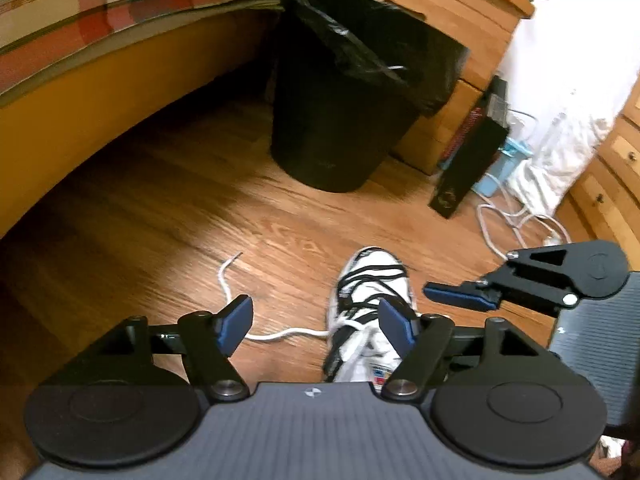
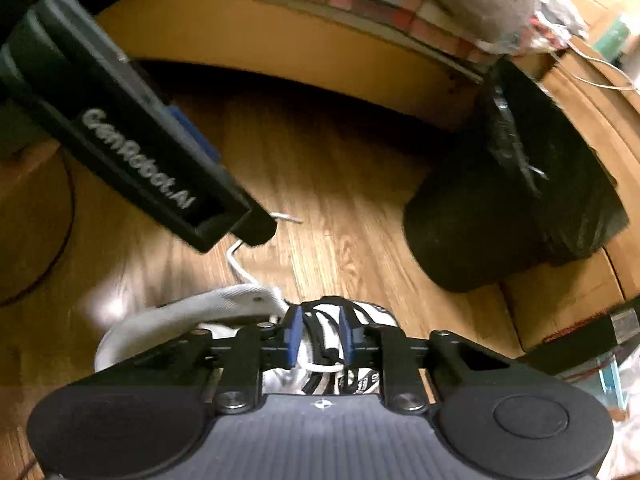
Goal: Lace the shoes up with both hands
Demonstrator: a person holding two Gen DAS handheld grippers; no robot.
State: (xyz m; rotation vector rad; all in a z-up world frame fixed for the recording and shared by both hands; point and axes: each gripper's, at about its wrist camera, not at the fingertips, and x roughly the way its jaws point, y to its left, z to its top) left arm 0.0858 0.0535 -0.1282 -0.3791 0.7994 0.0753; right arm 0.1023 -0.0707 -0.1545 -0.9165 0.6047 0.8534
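Note:
A white shoe with black stripes (image 1: 372,280) lies on the wood floor. Its white lace (image 1: 280,335) trails left across the floor, ending in a loose tip. My left gripper (image 1: 316,326) is wide open and empty, above the lace, with its right finger over the shoe. The right gripper (image 1: 460,296) shows at the right of that view. In the right wrist view my right gripper (image 2: 322,338) is partly open over the shoe (image 2: 360,316), its fingers either side of a black strap and white lace loop (image 2: 326,366). The left gripper's body (image 2: 140,152) crosses the upper left.
A black bin with a black liner (image 1: 344,96) stands beyond the shoe. A bed frame (image 1: 80,92) curves along the left. A wooden cabinet (image 1: 452,20), a black box (image 1: 464,168) and white cables (image 1: 516,216) are at the right.

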